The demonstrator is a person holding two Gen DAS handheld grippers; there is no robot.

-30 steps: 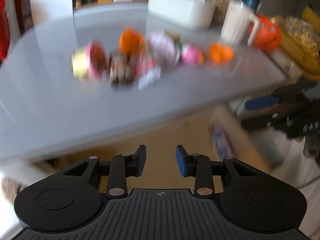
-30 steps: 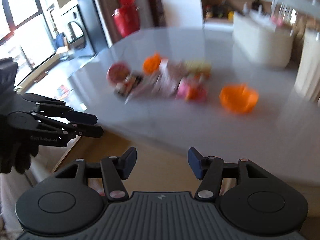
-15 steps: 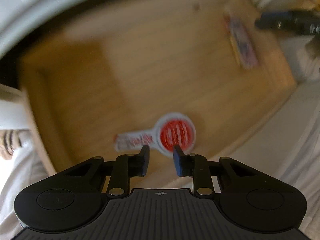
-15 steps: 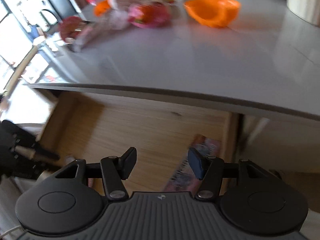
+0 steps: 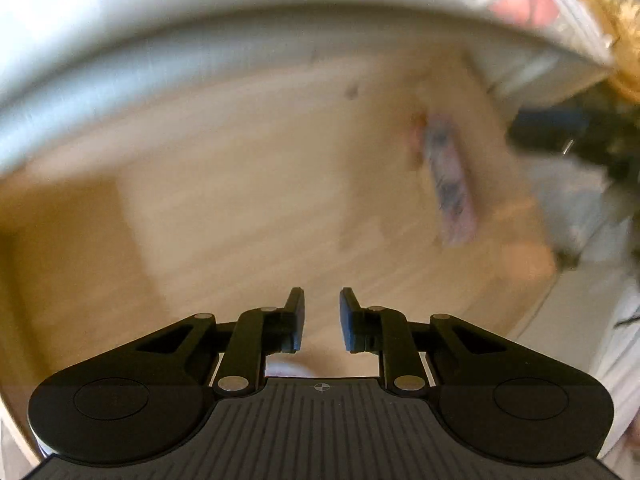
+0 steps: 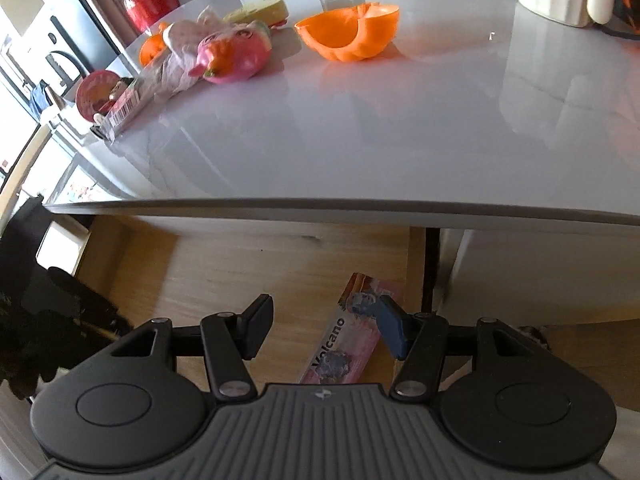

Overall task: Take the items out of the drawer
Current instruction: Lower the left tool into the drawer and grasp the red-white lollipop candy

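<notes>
A: What is the left gripper point(image 5: 322, 318) doing?

B: It is pointing down into the wooden drawer point(image 5: 248, 184). Its jaws have just been closing and are standing narrowly apart, with nothing between them.

A: And the right gripper point(image 6: 326, 330)?

B: It is hovering, jaws spread and holding nothing, over the "Volcano" packet point(image 6: 352, 344), which is lying flat by the drawer's right wall.

A: What is lying on the grey tabletop point(image 6: 400, 120)?

B: 1 orange bowl point(image 6: 350, 36) and several snack packets point(image 6: 224, 56), well apart from the drawer.
</notes>
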